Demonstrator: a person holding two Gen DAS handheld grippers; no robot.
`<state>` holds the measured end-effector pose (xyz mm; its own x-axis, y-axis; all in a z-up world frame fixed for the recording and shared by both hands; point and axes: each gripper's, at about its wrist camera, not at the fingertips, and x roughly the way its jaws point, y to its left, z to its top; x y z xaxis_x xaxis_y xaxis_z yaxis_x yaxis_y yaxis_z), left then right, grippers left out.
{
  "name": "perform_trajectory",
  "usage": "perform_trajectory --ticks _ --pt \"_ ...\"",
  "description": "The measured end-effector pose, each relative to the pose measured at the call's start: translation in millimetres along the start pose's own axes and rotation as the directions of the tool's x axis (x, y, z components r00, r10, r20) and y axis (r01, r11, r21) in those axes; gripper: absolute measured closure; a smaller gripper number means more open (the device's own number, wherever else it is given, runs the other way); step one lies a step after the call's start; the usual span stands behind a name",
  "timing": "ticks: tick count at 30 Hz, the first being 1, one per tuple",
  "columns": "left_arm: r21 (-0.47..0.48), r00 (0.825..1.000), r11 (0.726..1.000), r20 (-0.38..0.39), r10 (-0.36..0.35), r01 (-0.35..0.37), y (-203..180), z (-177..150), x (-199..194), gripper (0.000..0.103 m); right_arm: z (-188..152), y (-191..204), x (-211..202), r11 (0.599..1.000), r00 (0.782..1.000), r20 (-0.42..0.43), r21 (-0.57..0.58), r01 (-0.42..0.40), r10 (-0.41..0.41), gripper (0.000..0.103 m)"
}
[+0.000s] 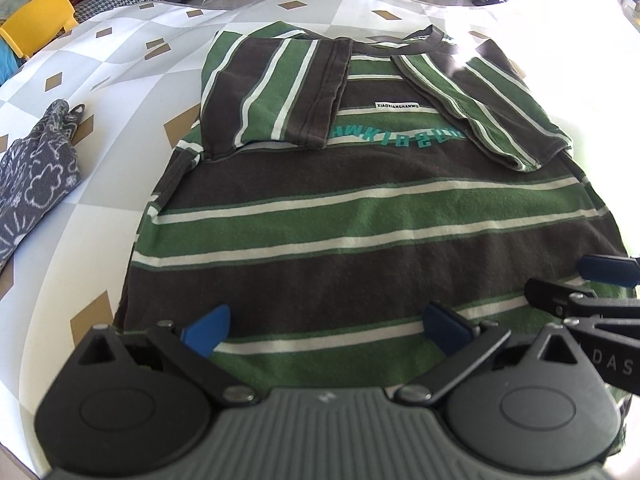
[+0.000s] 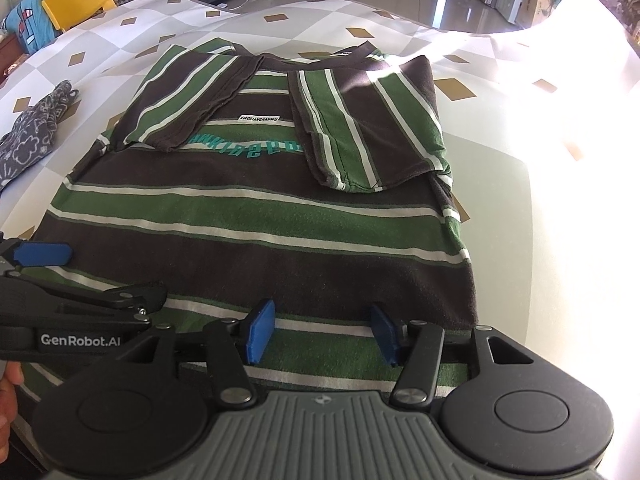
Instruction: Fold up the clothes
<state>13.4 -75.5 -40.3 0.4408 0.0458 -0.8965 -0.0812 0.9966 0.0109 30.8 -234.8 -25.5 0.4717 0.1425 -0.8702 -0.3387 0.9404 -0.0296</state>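
Sunlit white tablecloth (image 1: 120, 92) with grey and gold diamonds covers a table; glare washes out the upper right of both frames. At centre frame lies a green, brown and white striped T-shirt (image 1: 360, 208), flat, collar at the top, both sleeves turned in over the chest, so its sides look readied for a lengthwise fold. At the bottom of each frame, the left gripper (image 1: 326, 330) and right gripper (image 2: 322, 332) hover over the hem, blue pads wide apart, holding nothing, seemingly placed to pinch it. A grey patterned cloth (image 1: 32, 172) lies at left
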Motion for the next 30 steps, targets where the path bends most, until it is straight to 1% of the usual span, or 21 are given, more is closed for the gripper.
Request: perform_trajectory --ticks 4,8,10,14,18,27,30 --pt "-0.006 1.0 1.0 0.004 0.002 -0.002 0 1 1 0.0 -2 1 0 1.0 1.0 0.014 0.004 0.007 -0.007 0.05" --pt "-0.015 1.0 1.0 0.006 0.008 -0.008 0 -1 -2 0.0 -1 -2 -3 0.999 1.0 -0.002 0.034 0.018 -0.018 0.051" --pt "-0.018 1.0 1.0 0.005 0.006 -0.006 0 -4 -5 0.0 -2 -5 -7 0.997 1.0 -0.005 0.072 0.013 -0.013 0.051" --pt "-0.008 1.0 1.0 0.008 0.003 -0.003 -1 -12 -12 0.0 -7 -16 -20 0.986 1.0 0.013 0.166 -0.023 0.021 0.051" --pt "-0.006 1.0 1.0 0.013 -0.004 0.004 0 -22 -20 0.0 -15 -20 -31 0.978 0.999 0.033 0.208 -0.014 0.007 0.051" --pt "-0.01 1.0 1.0 0.004 -0.011 0.012 2 -45 -33 0.0 -41 -27 -46 0.953 0.999 0.036 0.303 -0.019 0.008 0.051" --pt "-0.013 1.0 1.0 -0.002 -0.006 0.006 3 -50 -34 0.0 -49 -28 -50 0.949 0.999 0.037 0.316 0.002 -0.015 0.051"
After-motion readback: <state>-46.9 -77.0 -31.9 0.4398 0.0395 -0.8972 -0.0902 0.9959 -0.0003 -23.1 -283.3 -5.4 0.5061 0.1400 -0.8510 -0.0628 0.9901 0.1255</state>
